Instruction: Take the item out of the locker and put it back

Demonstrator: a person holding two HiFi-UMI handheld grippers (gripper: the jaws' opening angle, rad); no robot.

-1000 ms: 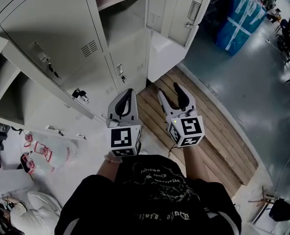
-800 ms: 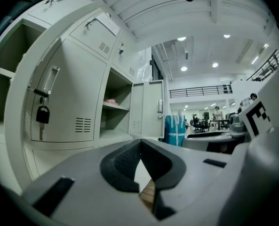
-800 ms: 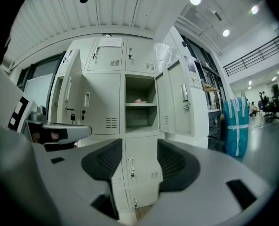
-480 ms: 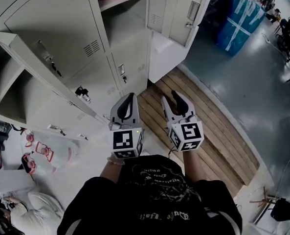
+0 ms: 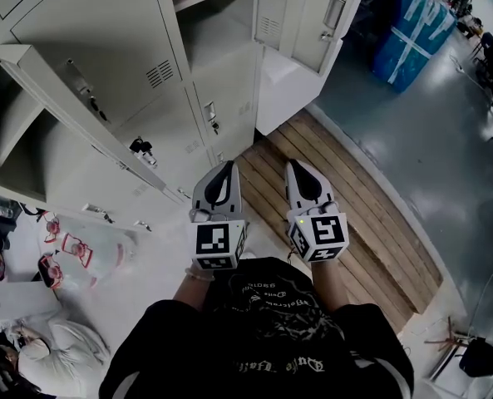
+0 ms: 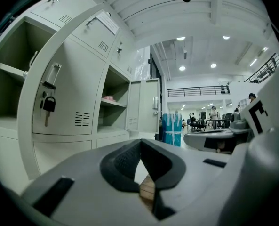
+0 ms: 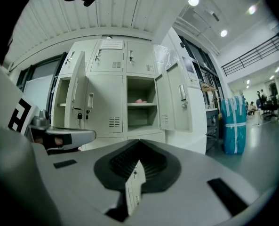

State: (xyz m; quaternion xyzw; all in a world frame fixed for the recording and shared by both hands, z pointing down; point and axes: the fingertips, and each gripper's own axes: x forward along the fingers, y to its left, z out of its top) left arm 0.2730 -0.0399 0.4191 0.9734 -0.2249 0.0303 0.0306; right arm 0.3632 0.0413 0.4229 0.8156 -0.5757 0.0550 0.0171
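Both grippers sit low centre in head view, side by side over the wood planks [image 5: 354, 210], pointing toward the locker bank. L gripper [image 5: 227, 169]: jaws together at the tips, nothing btwn them. R gripper [image 5: 298, 166]: jaws have just been closing, now tip to tip, also empty. Task item = small pink thing [image 7: 139, 100] on the shelf of the open locker [image 5: 221, 32], top centre of head view, up and ahead, well apart from both grippers. It lies flat and seems wider than tall along the shelf; too small to tell more. In R gripper view it sits straight above the jaw tips, mid frame. In L gripper view it's left of centre. So R looks the better-aligned hand, w/ the open door [image 5: 300, 15] just right of its path. Jaws must open before any grab.
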